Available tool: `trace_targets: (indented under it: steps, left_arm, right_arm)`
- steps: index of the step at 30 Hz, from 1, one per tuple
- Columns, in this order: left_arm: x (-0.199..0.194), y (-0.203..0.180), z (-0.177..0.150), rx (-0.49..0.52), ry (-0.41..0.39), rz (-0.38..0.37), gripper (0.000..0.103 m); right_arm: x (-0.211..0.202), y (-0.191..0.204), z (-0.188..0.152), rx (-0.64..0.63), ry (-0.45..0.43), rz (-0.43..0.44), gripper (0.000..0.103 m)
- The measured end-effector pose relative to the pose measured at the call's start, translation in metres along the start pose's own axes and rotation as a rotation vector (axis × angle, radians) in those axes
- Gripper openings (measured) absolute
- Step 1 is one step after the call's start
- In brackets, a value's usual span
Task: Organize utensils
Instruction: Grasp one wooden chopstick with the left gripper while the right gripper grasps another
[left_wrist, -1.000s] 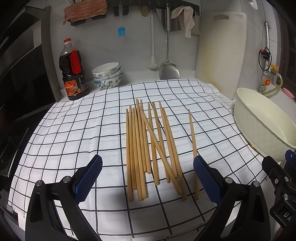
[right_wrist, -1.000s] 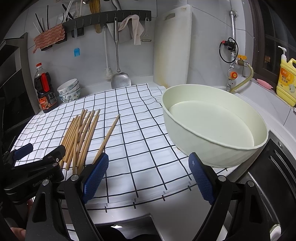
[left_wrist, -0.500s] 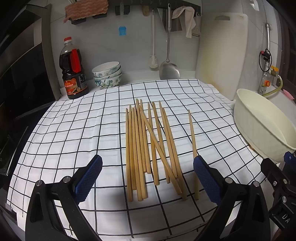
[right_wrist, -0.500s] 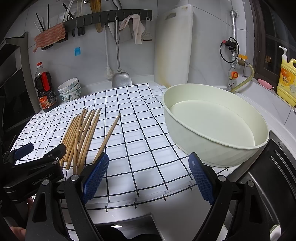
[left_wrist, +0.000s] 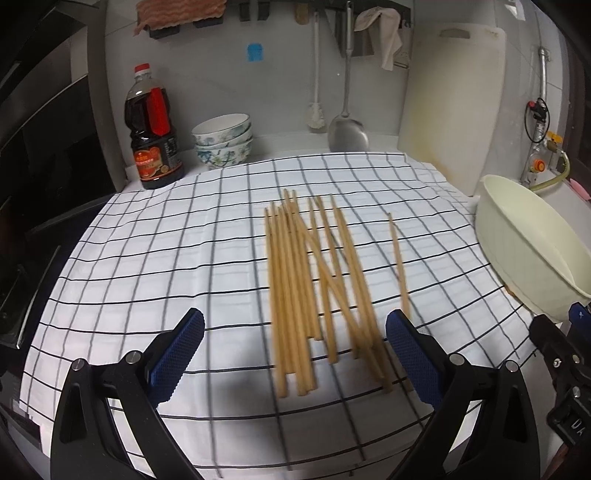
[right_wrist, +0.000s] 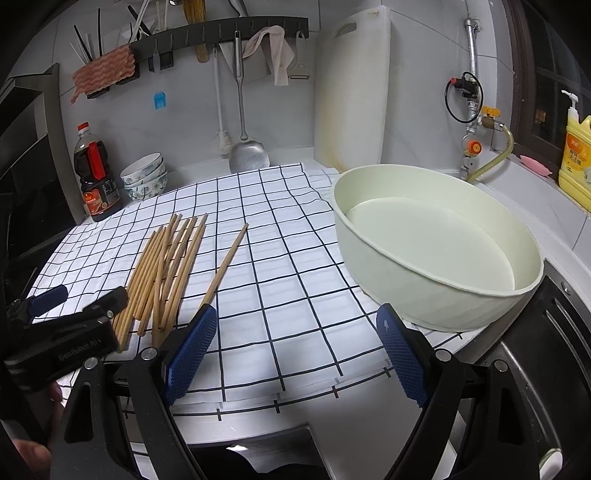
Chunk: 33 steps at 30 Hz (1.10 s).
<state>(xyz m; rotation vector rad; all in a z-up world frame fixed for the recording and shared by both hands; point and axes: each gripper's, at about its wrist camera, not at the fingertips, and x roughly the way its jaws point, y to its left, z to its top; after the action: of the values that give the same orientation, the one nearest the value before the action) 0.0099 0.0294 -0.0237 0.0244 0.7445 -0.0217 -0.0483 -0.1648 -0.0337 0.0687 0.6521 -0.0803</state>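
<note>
checked cloth (left_wrist: 166, 258), chopsticks (left_wrist: 295, 288), "genrobot" left gripper (right_wrist: 79, 356)

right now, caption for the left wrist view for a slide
Open left gripper above loose wooden chopsticks on a checked cloth.

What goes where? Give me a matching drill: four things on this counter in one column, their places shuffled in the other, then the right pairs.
1. chopsticks
2. basin
3. sauce bottle
4. spatula

A. hanging from the wall rail
B. lying on the checked cloth
C. beside the stacked bowls
D. at the cloth's right edge

Pairs: 1-B, 2-D, 3-C, 4-A
</note>
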Motion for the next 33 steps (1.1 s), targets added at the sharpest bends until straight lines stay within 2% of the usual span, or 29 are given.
trace_targets:
  steps: [6,11,19,33]
  left_arm:
    - [0.011,0.04,0.005,-0.047,0.077,0.023,0.097]
    - [0.034,0.055,0.011,-0.066,0.157,-0.017,0.097]
    - [0.067,0.058,0.027,-0.038,0.182,0.005,0.097]
    - [0.102,0.065,0.029,-0.041,0.218,0.043,0.097]
  right_arm:
    - [0.012,0.003,0.002,0.007,0.047,0.038,0.084]
    - [0.027,0.015,0.009,0.006,0.078,0.055,0.084]
    - [0.065,0.042,0.024,-0.015,0.138,0.085,0.084]
    - [0.114,0.054,0.033,-0.048,0.213,0.067,0.084]
